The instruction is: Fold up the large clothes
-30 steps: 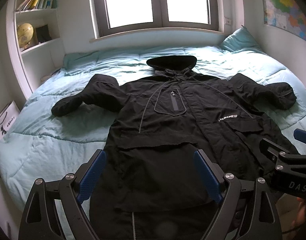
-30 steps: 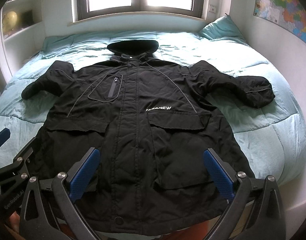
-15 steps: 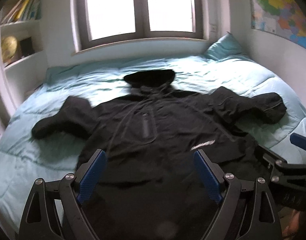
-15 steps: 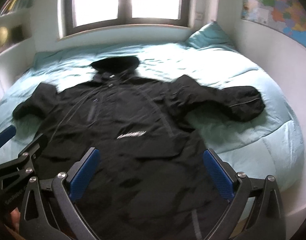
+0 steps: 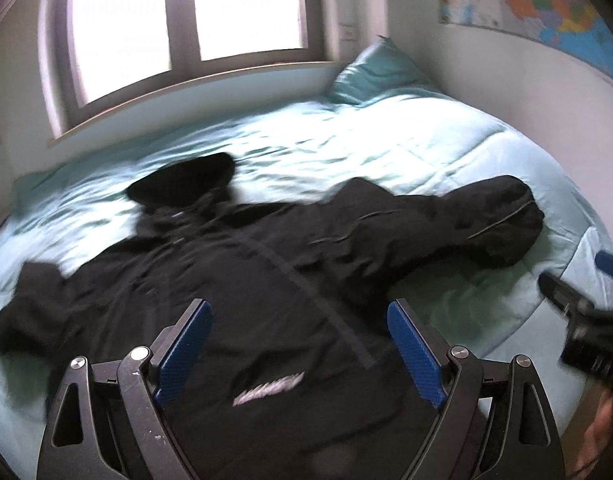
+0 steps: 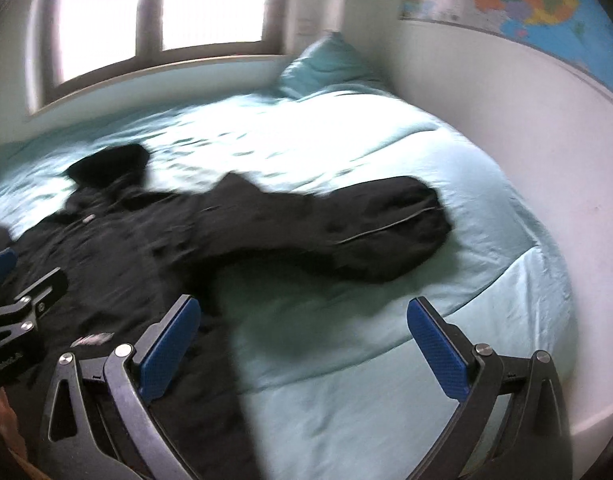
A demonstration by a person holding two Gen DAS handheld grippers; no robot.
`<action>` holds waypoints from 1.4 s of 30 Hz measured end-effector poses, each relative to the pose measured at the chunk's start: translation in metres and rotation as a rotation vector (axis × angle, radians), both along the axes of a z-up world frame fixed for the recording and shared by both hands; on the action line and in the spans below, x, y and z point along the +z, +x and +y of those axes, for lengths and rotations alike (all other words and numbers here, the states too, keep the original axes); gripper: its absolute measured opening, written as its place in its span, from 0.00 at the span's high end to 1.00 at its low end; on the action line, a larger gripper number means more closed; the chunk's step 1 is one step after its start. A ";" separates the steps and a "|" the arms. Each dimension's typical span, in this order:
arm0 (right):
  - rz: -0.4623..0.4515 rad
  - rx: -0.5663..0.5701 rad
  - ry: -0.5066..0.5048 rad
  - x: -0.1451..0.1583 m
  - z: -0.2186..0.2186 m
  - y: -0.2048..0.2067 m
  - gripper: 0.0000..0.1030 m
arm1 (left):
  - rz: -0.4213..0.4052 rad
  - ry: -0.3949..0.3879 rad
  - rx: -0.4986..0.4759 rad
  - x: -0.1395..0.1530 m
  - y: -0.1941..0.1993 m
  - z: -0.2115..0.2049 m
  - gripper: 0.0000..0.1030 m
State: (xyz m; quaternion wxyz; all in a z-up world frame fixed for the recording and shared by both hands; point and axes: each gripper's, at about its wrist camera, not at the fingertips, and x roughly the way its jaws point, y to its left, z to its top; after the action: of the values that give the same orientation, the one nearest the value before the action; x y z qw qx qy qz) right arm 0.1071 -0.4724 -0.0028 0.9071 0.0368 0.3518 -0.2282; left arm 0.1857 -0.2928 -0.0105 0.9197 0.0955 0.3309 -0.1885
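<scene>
Both the left gripper [image 5: 300, 354] and right gripper [image 6: 306, 356] gape empty above the black coat [image 5: 266, 280], likely bulky, soft and floppy, best pinched at its sleeve cuff [image 6: 406, 224] toward 1 o'clock

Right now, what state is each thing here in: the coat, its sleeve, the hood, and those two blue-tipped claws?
Black jacket: spread flat, front up, unfolded on the bed.
Right-side sleeve: stretched out sideways, not folded in.
Hood: lying flat above the collar.
Left gripper: open, empty, above the jacket.
Right gripper: open, empty, near the sleeve.
Pillow: propped in the corner.
</scene>
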 end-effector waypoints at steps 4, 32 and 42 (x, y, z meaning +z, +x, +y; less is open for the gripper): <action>-0.040 -0.102 0.045 -0.001 -0.088 0.008 0.00 | 0.031 -0.008 -0.070 -0.014 0.029 -0.048 0.12; -0.222 -0.226 0.166 -0.012 -0.266 0.069 0.75 | 0.255 -0.149 -0.111 -0.105 0.187 -0.133 0.13; 0.073 -0.315 0.182 -0.090 -0.296 0.130 0.75 | 0.333 -0.006 -0.154 -0.144 0.191 -0.150 0.14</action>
State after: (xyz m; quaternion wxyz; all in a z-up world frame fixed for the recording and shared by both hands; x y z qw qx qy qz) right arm 0.2367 -0.7681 -0.0931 0.8396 0.1651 0.3937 -0.3358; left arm 0.3764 -0.4423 -0.1545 0.8351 0.0854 0.4700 -0.2727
